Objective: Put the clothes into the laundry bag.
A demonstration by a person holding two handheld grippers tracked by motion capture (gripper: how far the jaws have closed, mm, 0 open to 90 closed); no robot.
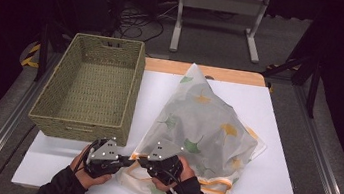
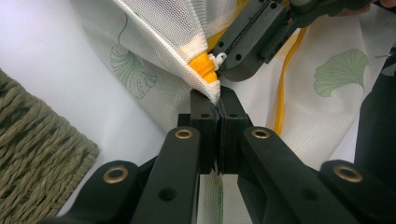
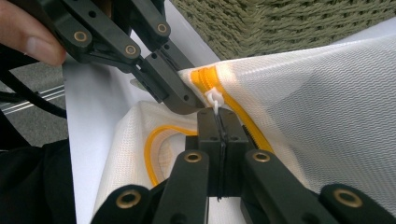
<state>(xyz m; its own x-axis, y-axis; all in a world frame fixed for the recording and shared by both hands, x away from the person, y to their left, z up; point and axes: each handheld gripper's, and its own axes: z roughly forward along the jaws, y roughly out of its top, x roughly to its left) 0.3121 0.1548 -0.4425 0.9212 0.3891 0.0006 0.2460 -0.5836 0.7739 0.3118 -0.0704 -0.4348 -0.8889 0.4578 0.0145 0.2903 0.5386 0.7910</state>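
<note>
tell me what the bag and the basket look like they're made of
Bag: looks like thin white synthetic mesh, matte and semi-sheer, given the fine knit grid; printed leaves, orange zipper tape.
Basket: looks like woven seagrass or paper rope, dull green, given the twisted strands.

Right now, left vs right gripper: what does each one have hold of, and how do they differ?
The left gripper is shut on the corner fabric of the mesh laundry bag, just past the orange zipper's end; the right gripper is shut on the white zipper pull. In the high view the left sits nearer the wicker basket, the right over the bag. Both are fully closed, tips nearly touching.
</note>
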